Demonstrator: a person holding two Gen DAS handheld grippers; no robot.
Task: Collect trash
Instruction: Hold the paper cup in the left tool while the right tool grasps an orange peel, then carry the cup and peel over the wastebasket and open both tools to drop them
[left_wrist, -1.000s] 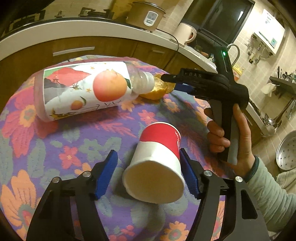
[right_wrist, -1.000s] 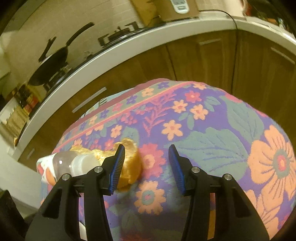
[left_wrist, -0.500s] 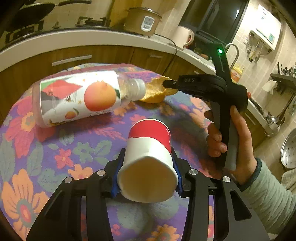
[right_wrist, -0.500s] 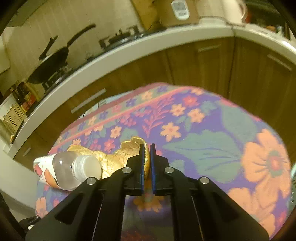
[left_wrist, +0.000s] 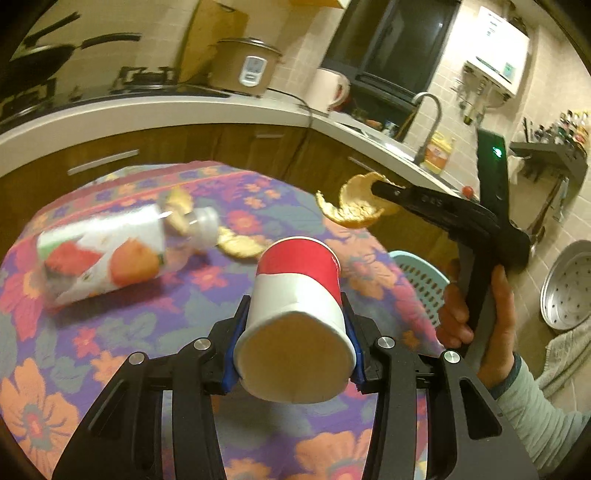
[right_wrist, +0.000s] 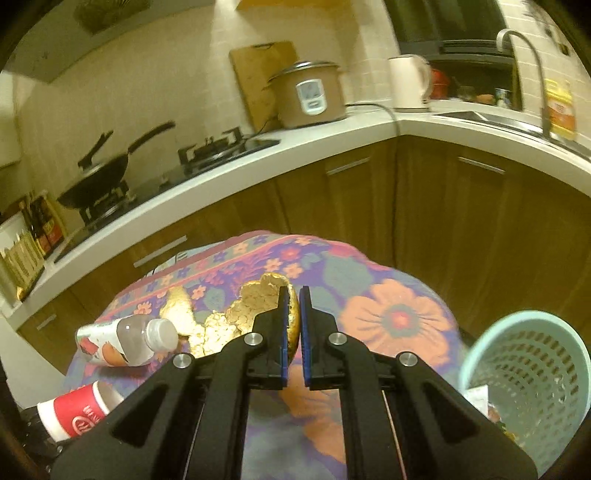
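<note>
My left gripper (left_wrist: 293, 325) is shut on a red and white paper cup (left_wrist: 297, 306) and holds it above the floral table, base toward the camera. The cup also shows in the right wrist view (right_wrist: 79, 411). My right gripper (right_wrist: 292, 314) is shut on an orange peel (right_wrist: 258, 306) and holds it in the air; in the left wrist view the peel (left_wrist: 352, 206) hangs from the closed right gripper (left_wrist: 378, 188). A plastic bottle (left_wrist: 107, 254) with a fruit label lies on the table, with more peel pieces (left_wrist: 242, 243) by its neck.
A light blue mesh trash basket (right_wrist: 528, 384) stands beside the table at the right, with some scraps inside. It also shows in the left wrist view (left_wrist: 421, 275). The floral tablecloth (left_wrist: 92, 332) covers the round table. Kitchen counter and wooden cabinets (right_wrist: 424, 192) lie behind.
My left gripper closed on the cup and lifted it. My right gripper closed on the orange peel and raised it off the table, away from the bottle.
</note>
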